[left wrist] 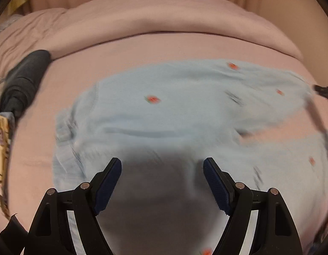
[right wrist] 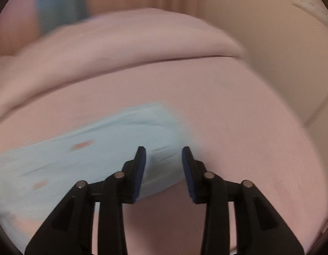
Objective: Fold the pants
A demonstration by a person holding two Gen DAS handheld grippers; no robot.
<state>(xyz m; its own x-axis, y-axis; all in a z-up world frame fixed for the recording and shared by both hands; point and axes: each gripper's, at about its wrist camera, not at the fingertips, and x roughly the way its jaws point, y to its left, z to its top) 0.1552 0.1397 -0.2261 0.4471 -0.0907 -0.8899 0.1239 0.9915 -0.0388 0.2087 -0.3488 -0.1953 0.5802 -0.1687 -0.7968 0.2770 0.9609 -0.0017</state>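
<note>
Gaping claws (left wrist: 162, 171) (right wrist: 164, 159) over light-blue pants (left wrist: 174, 110) on pink bed (left wrist: 57, 148)

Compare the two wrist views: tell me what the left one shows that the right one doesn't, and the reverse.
Only the left wrist view shows the dark rolled garment, the waistband end of the light blue pants and both legs spread out. Only the right wrist view shows a leg end between the open right gripper and the beige wall. Both show the pants, the pink bedding and open jaws; the left gripper hovers over the pants.

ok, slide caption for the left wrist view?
Open left hand-held gripper above light-blue pants spread on a pink bed.
</note>
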